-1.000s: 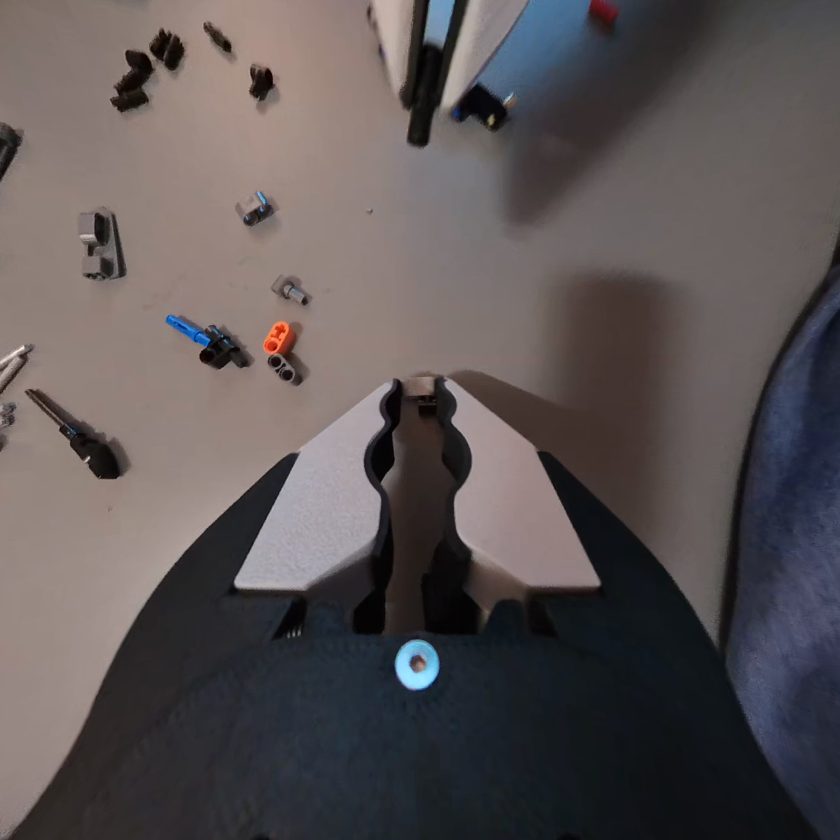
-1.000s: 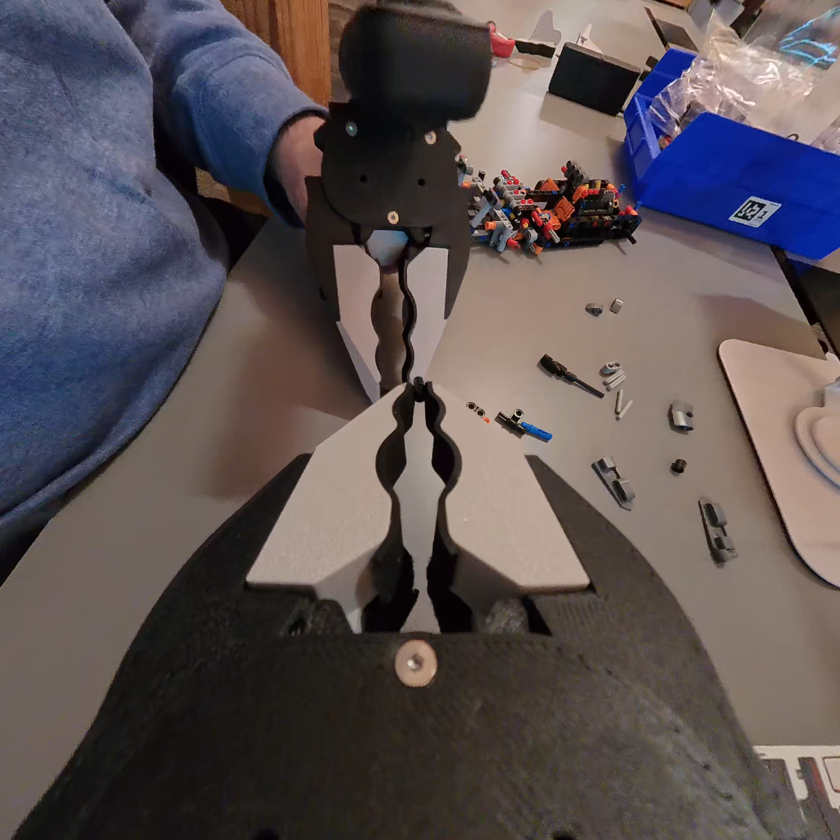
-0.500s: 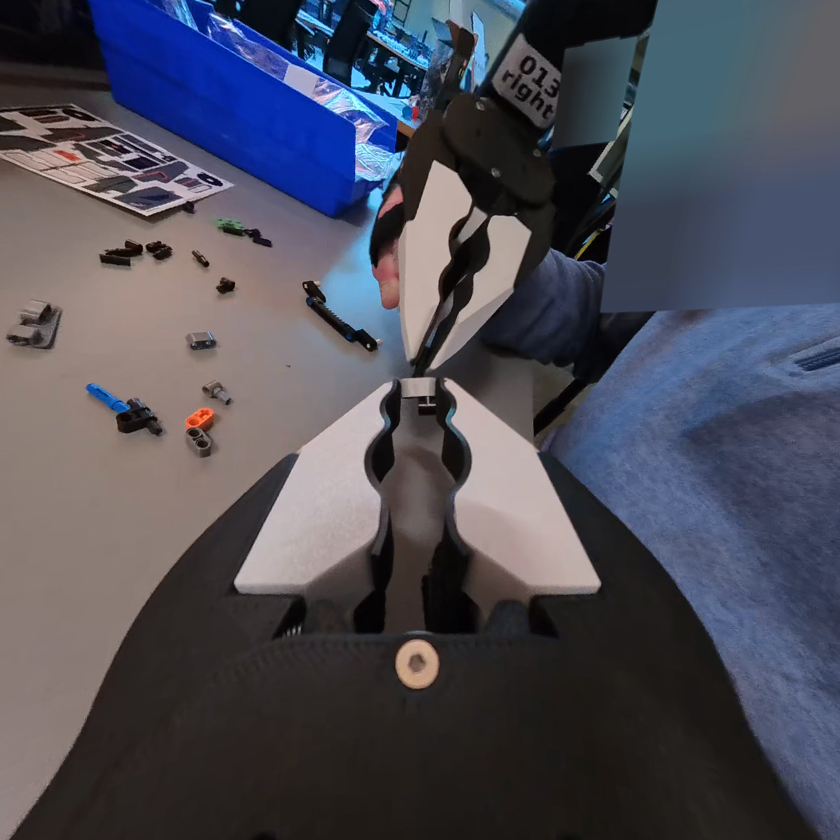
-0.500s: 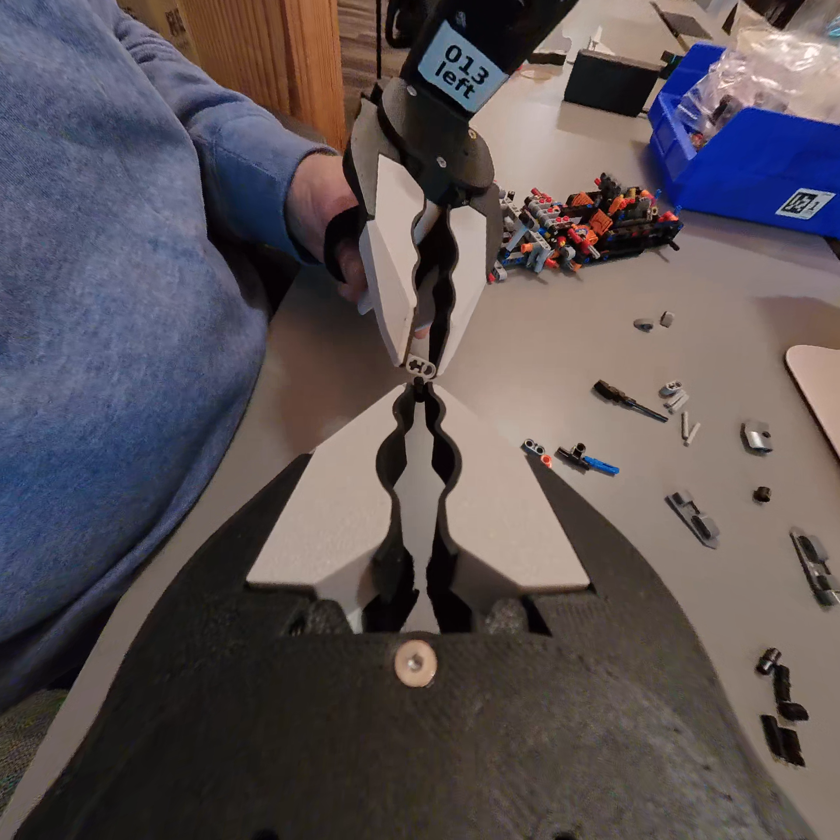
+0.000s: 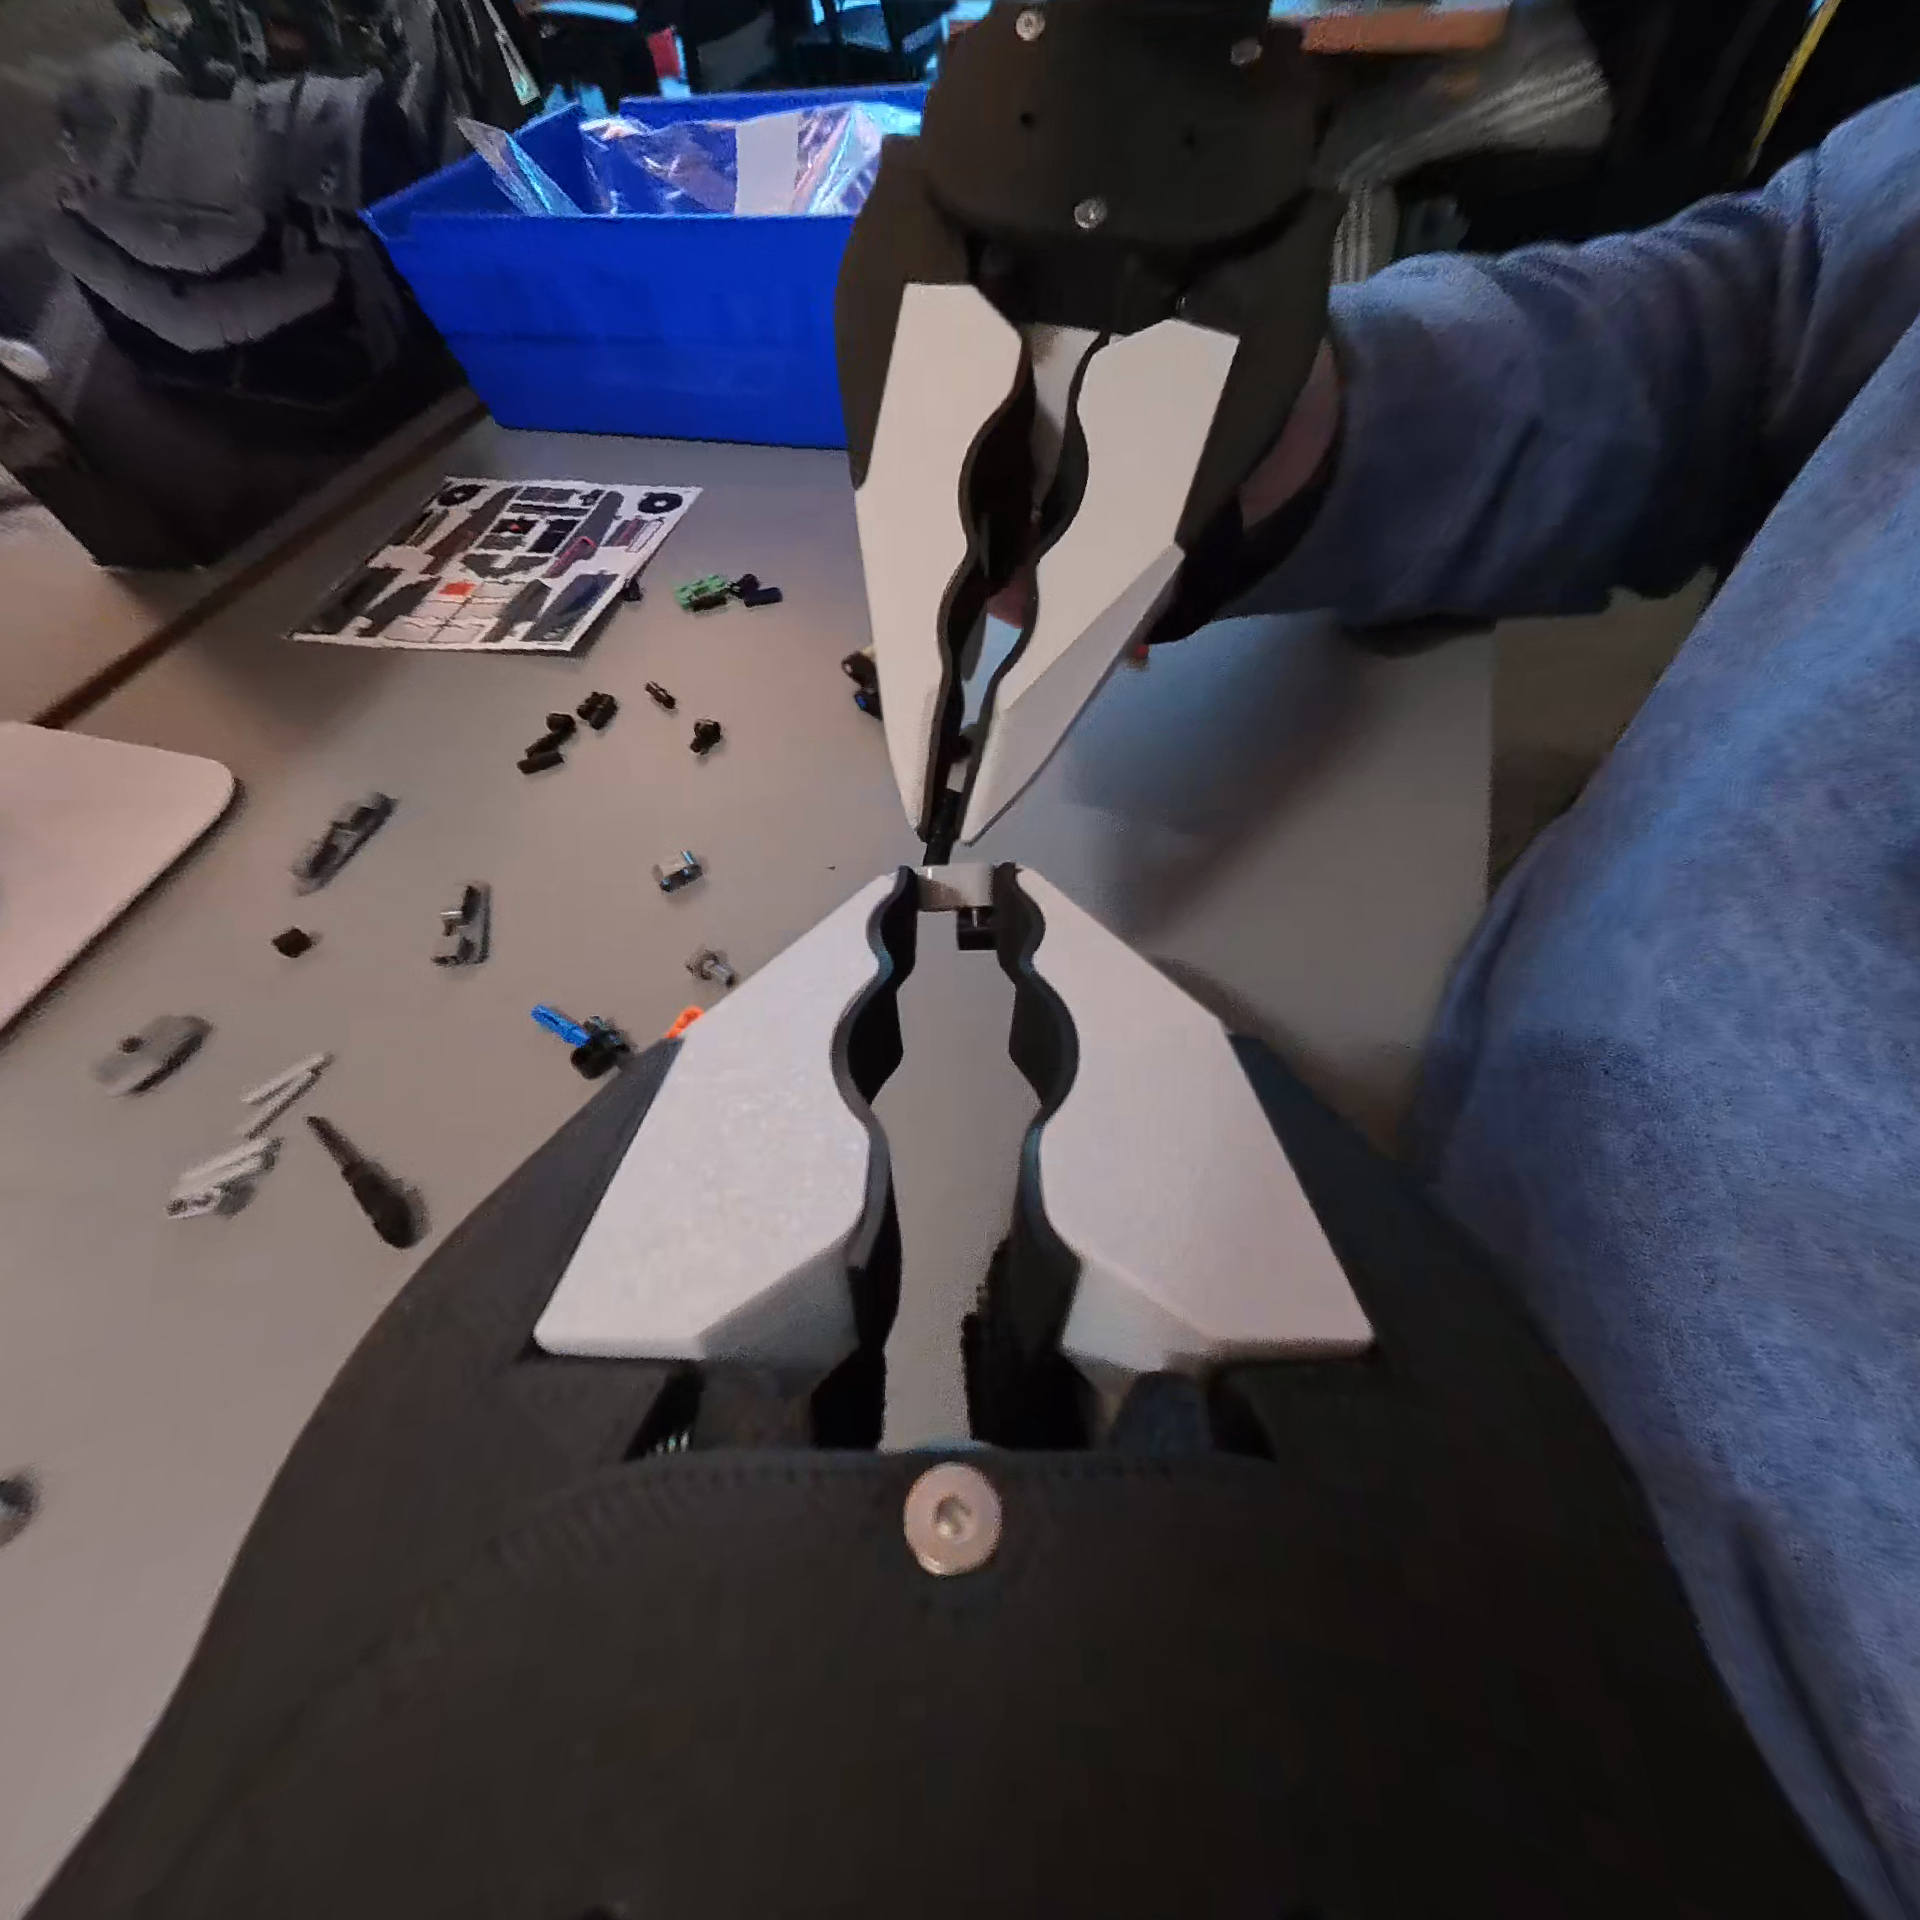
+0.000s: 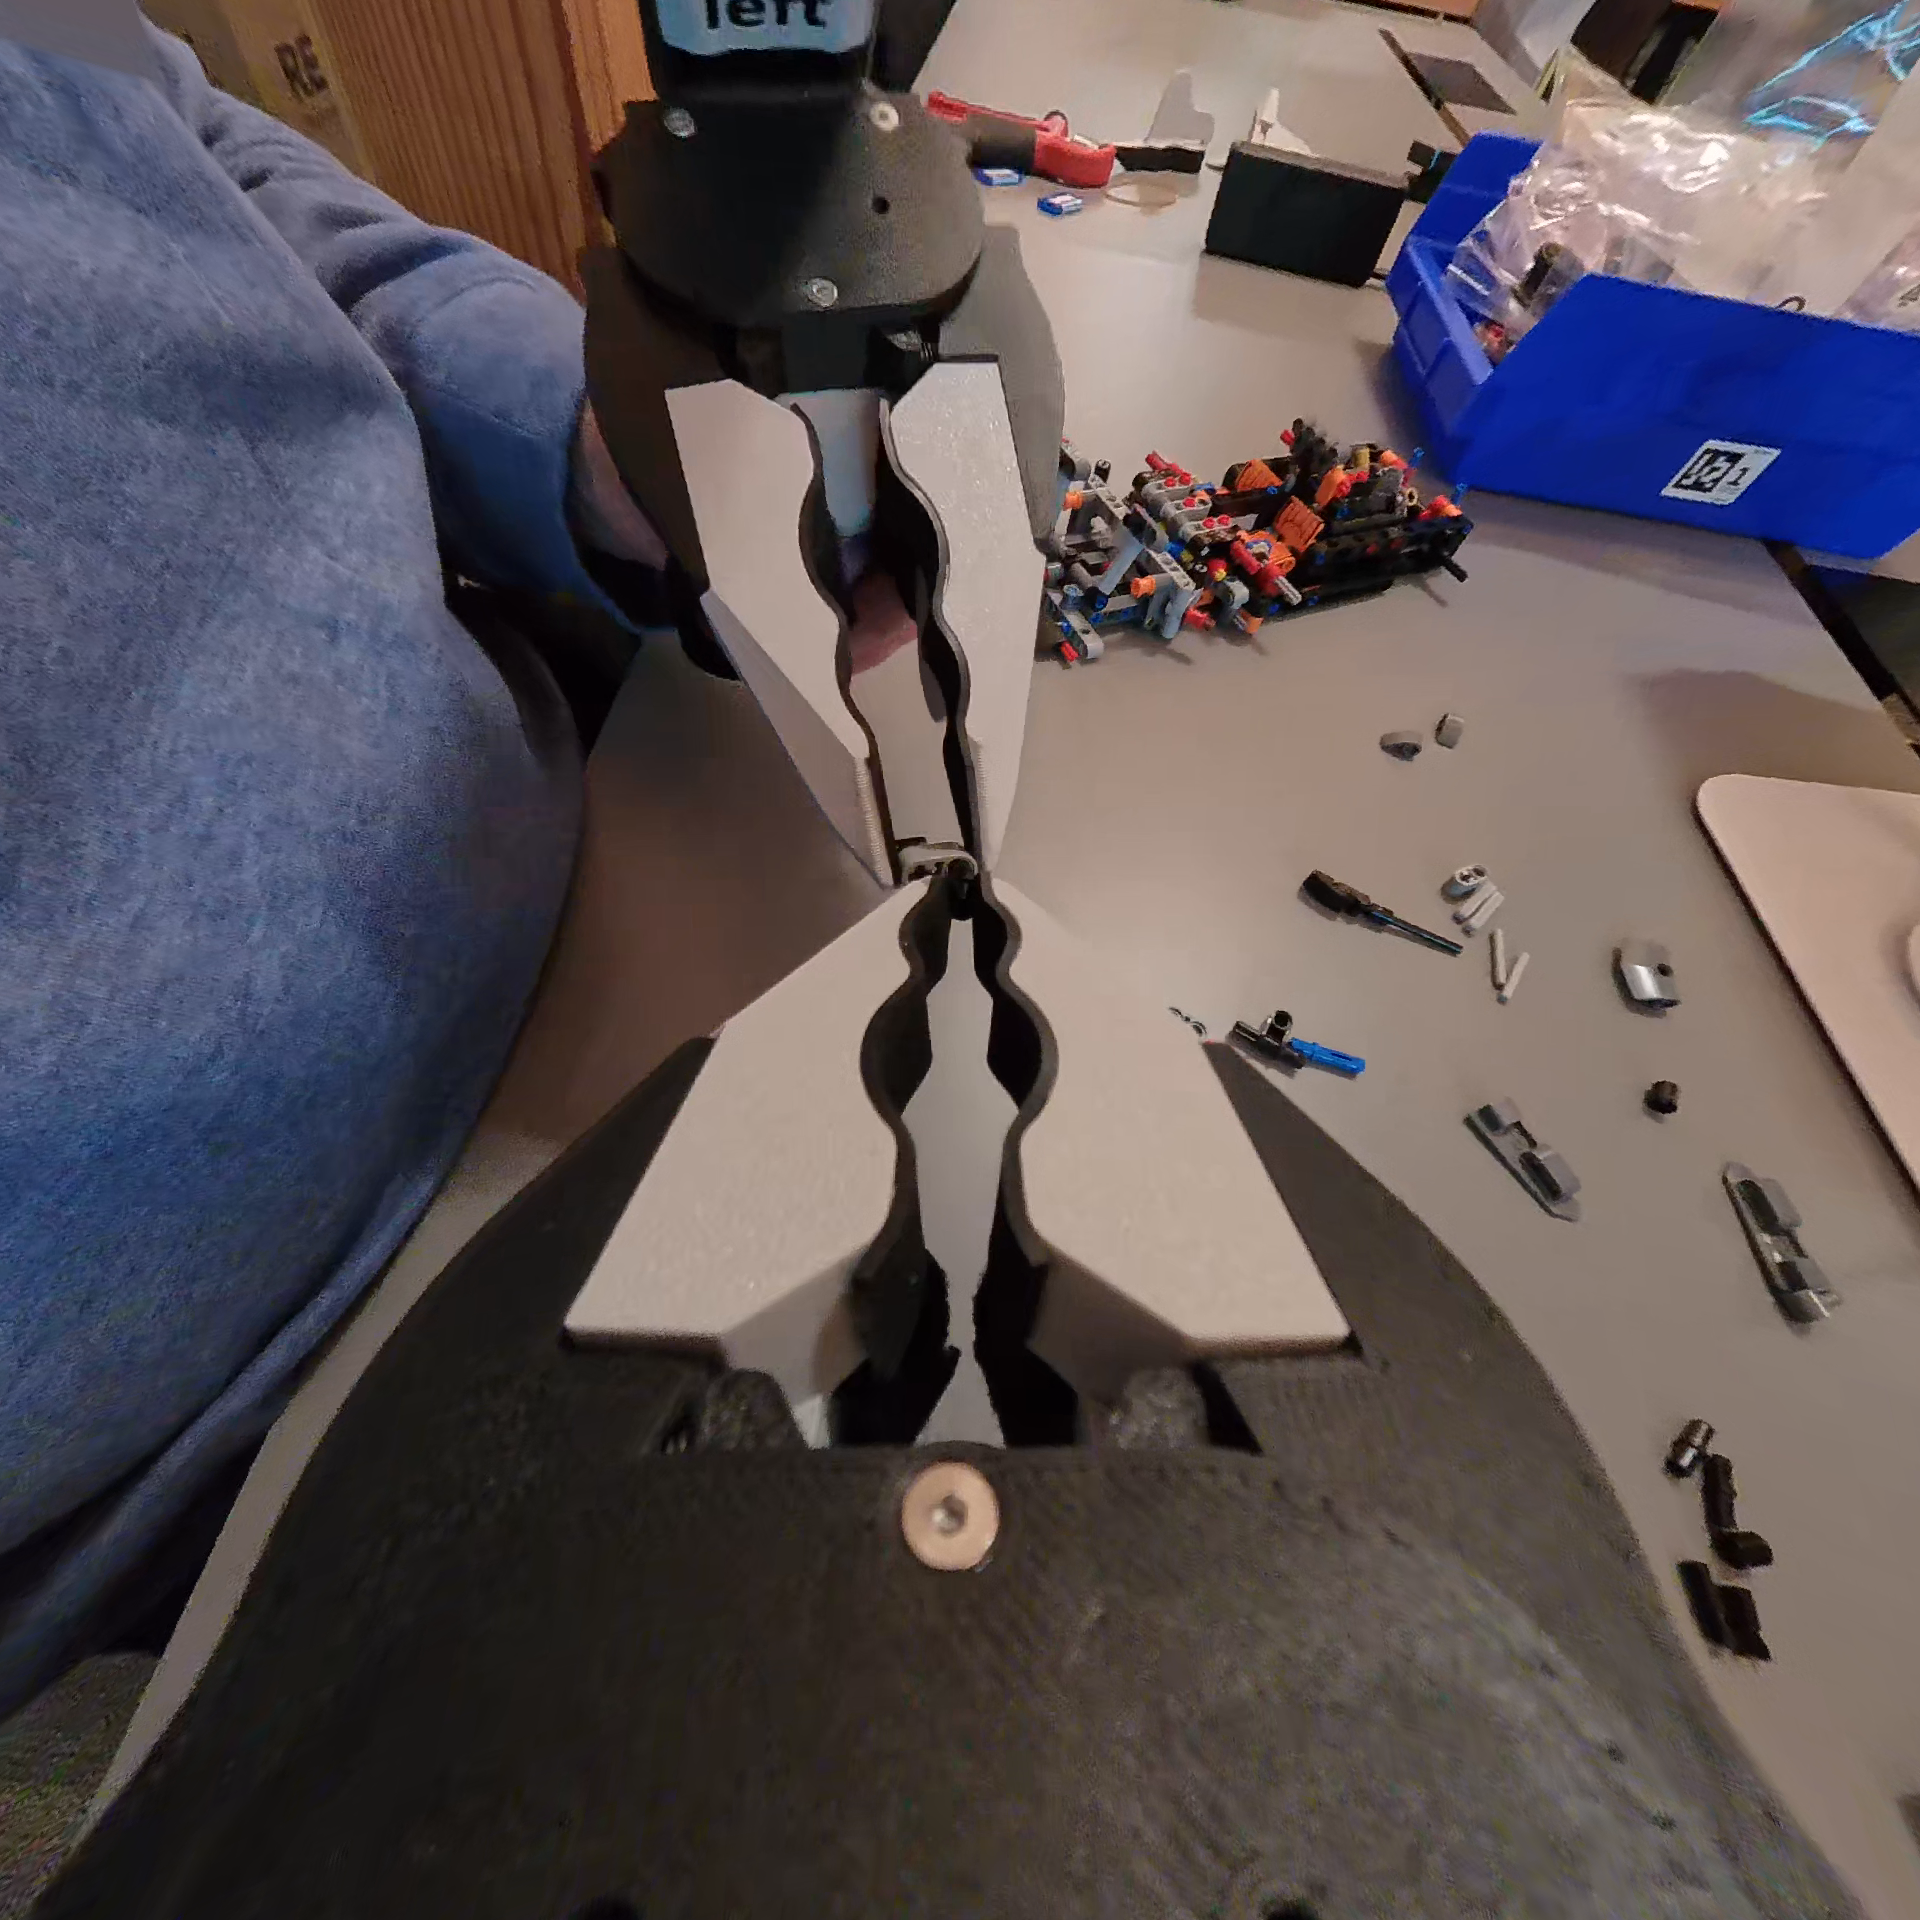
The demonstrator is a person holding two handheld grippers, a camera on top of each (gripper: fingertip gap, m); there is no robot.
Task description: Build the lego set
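Note:
My left gripper (image 5: 958, 894) is shut on a small light-grey connector piece (image 5: 956, 891) with a black pin under it. My right gripper (image 6: 961, 894) is shut on a small black pin (image 6: 960, 898), held tip to tip against the grey connector (image 6: 935, 858). Both are raised above the grey table. In the left wrist view the right gripper (image 5: 940, 831) comes down from above with the pin touching the connector. In the right wrist view the left gripper (image 6: 930, 857) hangs from above. The part-built orange, black and grey model (image 6: 1247, 540) lies on the table behind.
Loose pieces are scattered on the table: a blue-and-black pin piece (image 6: 1299, 1044), grey plates (image 6: 1522, 1158), black pins (image 5: 566, 727), a black axle piece (image 6: 1371, 909). A sticker sheet (image 5: 499, 566) and a blue bin (image 5: 644, 301) lie beyond. A person's blue sleeve (image 5: 1714, 935) fills one side.
Both grippers have swung and closed in on each other, so the right gripper's pin now meets the grey connector in the left gripper. Both stayed shut on their pieces.

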